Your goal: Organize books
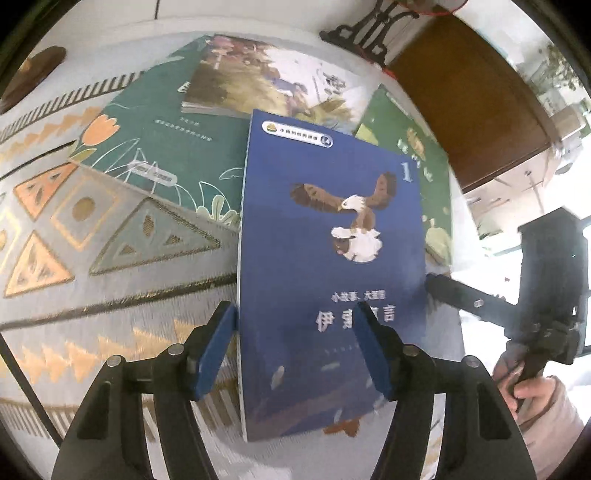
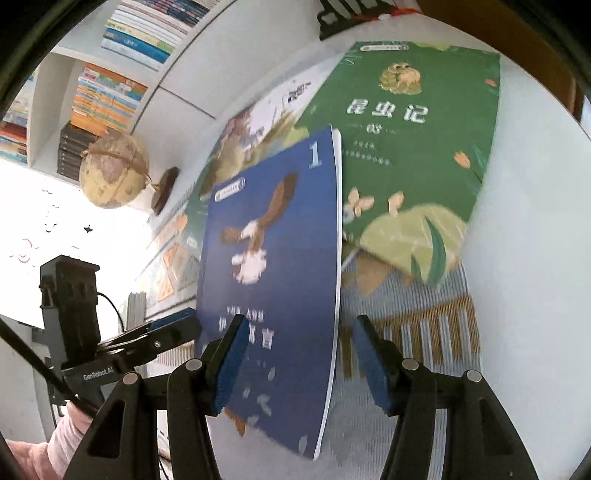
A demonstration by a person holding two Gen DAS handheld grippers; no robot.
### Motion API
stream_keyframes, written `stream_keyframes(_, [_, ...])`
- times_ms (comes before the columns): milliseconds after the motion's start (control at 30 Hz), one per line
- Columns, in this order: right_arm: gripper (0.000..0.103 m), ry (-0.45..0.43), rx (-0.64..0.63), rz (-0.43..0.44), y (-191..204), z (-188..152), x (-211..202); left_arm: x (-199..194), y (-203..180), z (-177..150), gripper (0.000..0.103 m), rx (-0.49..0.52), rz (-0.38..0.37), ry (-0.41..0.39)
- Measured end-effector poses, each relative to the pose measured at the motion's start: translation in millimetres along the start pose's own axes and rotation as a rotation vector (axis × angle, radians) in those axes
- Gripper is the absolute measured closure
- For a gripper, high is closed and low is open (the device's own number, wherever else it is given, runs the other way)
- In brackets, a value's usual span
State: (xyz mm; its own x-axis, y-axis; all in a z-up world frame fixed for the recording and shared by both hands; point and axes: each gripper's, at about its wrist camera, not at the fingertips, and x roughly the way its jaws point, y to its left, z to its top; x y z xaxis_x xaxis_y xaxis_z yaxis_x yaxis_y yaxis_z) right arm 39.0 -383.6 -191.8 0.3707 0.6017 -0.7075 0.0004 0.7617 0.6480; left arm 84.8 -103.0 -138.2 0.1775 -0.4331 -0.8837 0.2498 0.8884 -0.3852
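A blue book with an eagle on its cover is held up off the table between both grippers; it also shows in the right wrist view. My left gripper stands wide around its left edge, one pad under the spine, one over the cover. My right gripper stands wide around its right edge. Whether either pinches the book I cannot tell. Behind lie a dark green book, a picture book and a bright green book.
A patterned runner covers the white table. A black stand and a brown wooden piece sit at the back. A globe and shelves of books show in the right wrist view.
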Motion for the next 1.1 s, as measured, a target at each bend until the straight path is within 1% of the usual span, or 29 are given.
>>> stream_keyframes(67, [0.045,-0.005,-0.035,-0.010,4,4,3,6,-5,6,0.046,0.006,0.014,0.005])
stream_keyframes(100, [0.045,-0.013,-0.066,-0.020,6,5,4,5,-5,5,0.046,-0.003,0.011,0.009])
stream_keyframes(133, [0.045,-0.018,-0.086,-0.027,11,8,7,5,-5,5,0.046,-0.011,-0.008,0.011])
stream_keyframes(167, [0.042,-0.025,-0.095,-0.026,15,12,12,5,-3,4,0.046,-0.017,-0.018,0.007])
stream_keyframes(200, [0.039,-0.029,-0.090,-0.017,15,13,13,4,-2,2,0.046,-0.015,-0.027,0.001])
stream_keyframes(233, [0.039,-0.033,-0.066,0.000,14,15,15,4,-2,1,0.046,-0.001,-0.031,-0.001])
stream_keyframes(267, [0.039,-0.029,-0.038,0.024,11,17,16,3,-3,-1,0.046,0.020,-0.023,0.001])
stream_keyframes(300, [0.039,-0.020,0.008,0.067,5,19,14,4,-5,-1,0.047,0.035,-0.008,0.005])
stream_keyframes(367, [0.039,-0.028,0.087,0.180,-4,22,8,6,-12,0,0.046,0.060,0.034,0.023])
stream_keyframes(433, [0.049,-0.052,0.098,0.322,-8,22,-6,10,-15,2,0.046,0.068,0.042,0.021])
stream_keyframes(467, [0.059,-0.035,0.084,0.334,-7,22,-6,10,-15,2,0.046,0.069,0.038,0.017])
stream_keyframes(500, [0.066,-0.011,0.063,0.302,-5,21,-2,10,-15,2,0.046,0.070,0.036,0.016])
stream_keyframes(567, [0.068,0.052,0.041,0.203,-4,15,16,10,-14,4,0.046,0.066,0.027,0.022])
stream_keyframes(600, [0.069,0.059,0.042,0.167,-5,13,22,9,-11,4,0.046,0.051,0.013,0.025])
stream_keyframes(633, [0.076,0.049,0.046,0.151,-8,11,25,8,-8,6,0.046,0.023,-0.010,0.027])
stream_keyframes(667, [0.084,0.038,0.057,0.136,-11,9,25,4,-1,6,0.047,-0.022,-0.080,0.031])
stream_keyframes(733, [0.087,0.004,0.090,0.130,-20,9,22,-7,3,5,0.048,-0.053,-0.239,-0.004])
stream_keyframes(767, [0.089,-0.007,0.103,0.130,-24,9,19,-9,3,4,0.059,-0.052,-0.281,-0.008])
stream_keyframes(800, [0.090,-0.006,0.115,0.143,-28,8,19,-5,4,5,0.065,-0.061,-0.317,0.002])
stream_keyframes(833, [0.091,-0.007,0.117,0.145,-29,7,20,1,6,6,0.074,-0.073,-0.318,0.014])
stream_keyframes(867, [0.091,-0.007,0.113,0.140,-28,8,20,9,6,7,0.080,-0.071,-0.277,0.029])
stream_keyframes(900, [0.091,-0.008,0.107,0.134,-28,10,20,13,7,6,0.082,-0.064,-0.250,0.035])
stream_keyframes(933, [0.091,-0.008,0.103,0.127,-27,10,20,15,7,7,0.085,-0.063,-0.244,0.036])
stream_keyframes(1000, [0.091,-0.010,0.105,0.124,-28,9,15,14,6,8,0.089,-0.067,-0.246,0.029])
stream_keyframes(1100, [0.090,-0.011,0.109,0.116,-25,7,15,14,-5,11,0.090,-0.025,-0.204,0.025])
